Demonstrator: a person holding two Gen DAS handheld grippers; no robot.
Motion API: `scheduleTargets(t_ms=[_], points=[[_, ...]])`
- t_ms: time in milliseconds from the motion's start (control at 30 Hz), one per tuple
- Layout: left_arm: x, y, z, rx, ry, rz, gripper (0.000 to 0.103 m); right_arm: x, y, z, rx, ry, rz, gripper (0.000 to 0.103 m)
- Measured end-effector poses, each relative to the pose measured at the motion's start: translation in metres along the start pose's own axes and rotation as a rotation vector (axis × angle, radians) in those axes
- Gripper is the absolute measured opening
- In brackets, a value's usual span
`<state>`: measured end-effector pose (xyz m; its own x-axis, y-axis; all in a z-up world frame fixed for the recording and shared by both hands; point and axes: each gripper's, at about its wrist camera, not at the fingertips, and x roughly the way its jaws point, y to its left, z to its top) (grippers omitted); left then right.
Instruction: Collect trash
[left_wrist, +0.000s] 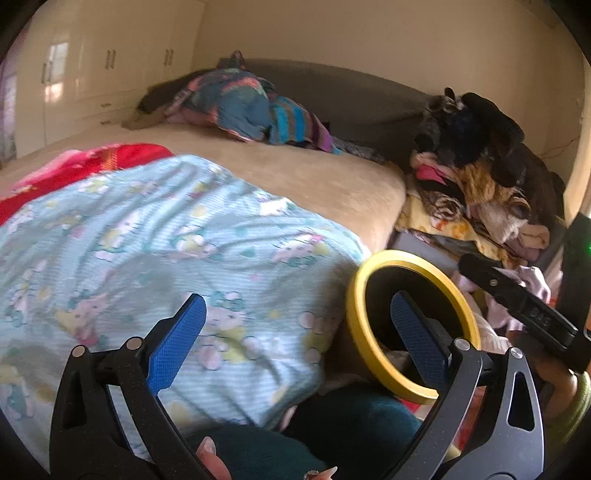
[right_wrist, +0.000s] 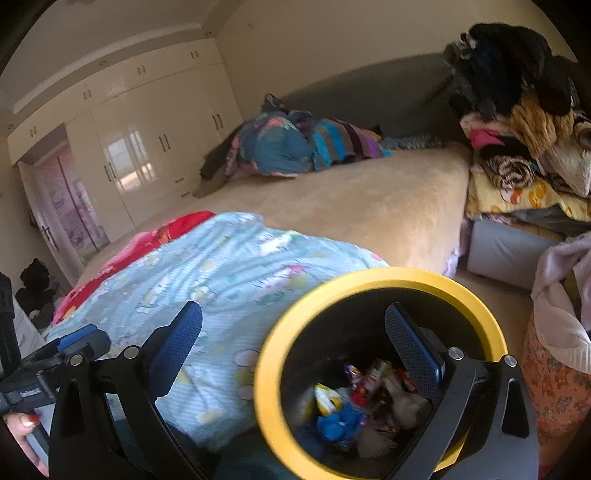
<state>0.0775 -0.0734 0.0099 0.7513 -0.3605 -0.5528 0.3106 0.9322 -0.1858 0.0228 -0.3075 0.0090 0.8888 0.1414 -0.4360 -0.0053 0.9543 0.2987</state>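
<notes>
Yellow-rimmed bin is kept beside the bed, wrappers already inside. Right gripper and left gripper are spread wide, nothing held; judged free for more trash.

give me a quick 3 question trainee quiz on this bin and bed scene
1. True or false: the right gripper holds a wrapper.
2. The bin rim is: A red, B yellow, C white.
3. What lies in the bin?

Key
1. False: both the right and left gripper are open and empty.
2. B.
3. Mixed trash, including a blue crumpled piece; the blanket lies on the bed beside it.
</notes>
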Motion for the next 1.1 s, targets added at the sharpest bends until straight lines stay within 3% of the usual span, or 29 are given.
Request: scheduleTargets(t_ms=[333, 800, 1100], points=[[-0.032, 0.025, -0.011, -0.016, -0.102, 0.092, 0.092, -0.024, 0.032, -0.017, -0.004, -0.138, -0.013, 0.097], [-0.060, 0.031, -0.032, 0.017, -0.225, 0.173, 0.092, -0.065, 0.055, -0.045, -0.136, -0.318, -0.058, 0.097], [-0.064, 0.027, -0.039, 0.031, -0.260, 0.192, 0.092, -0.058, 0.066, -0.061, -0.227, -0.311, -0.043, 0.097]])
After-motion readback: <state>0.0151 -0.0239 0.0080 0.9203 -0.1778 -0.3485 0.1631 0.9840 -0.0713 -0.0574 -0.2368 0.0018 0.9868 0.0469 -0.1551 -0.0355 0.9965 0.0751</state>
